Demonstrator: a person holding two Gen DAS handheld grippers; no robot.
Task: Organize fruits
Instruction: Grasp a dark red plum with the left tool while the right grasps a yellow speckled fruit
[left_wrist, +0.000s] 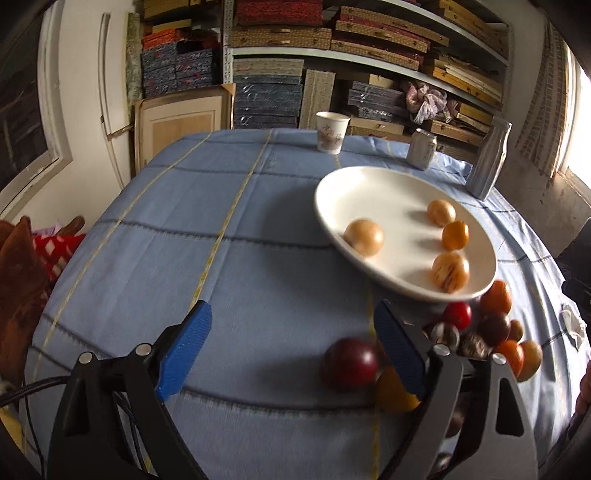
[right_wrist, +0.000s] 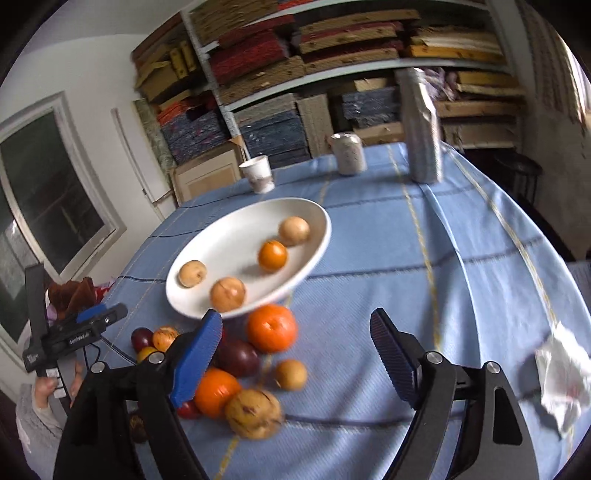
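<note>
A white plate (left_wrist: 369, 192) on the blue tablecloth holds several small fruits, tan ones and one orange (right_wrist: 272, 255). In front of the plate lies a loose pile of fruit: a big orange (right_wrist: 271, 328), dark plums (right_wrist: 238, 358), a speckled tan fruit (right_wrist: 253, 408) and others. My left gripper (left_wrist: 291, 310) is open and empty over bare cloth, left of the pile, with a dark red plum (left_wrist: 349, 363) just inside its right finger. My right gripper (right_wrist: 295, 317) is open and empty above the pile's right side. A hand holds the left gripper, whose blue finger (right_wrist: 101, 313) shows in the right wrist view.
A paper cup (left_wrist: 331, 132), a can (left_wrist: 422, 147) and a silvery bottle (left_wrist: 489, 158) stand along the table's far edge. Crumpled white paper (right_wrist: 563, 373) lies at the right. Shelves of boxes fill the wall behind. Bare cloth (left_wrist: 184, 240) spreads left of the plate.
</note>
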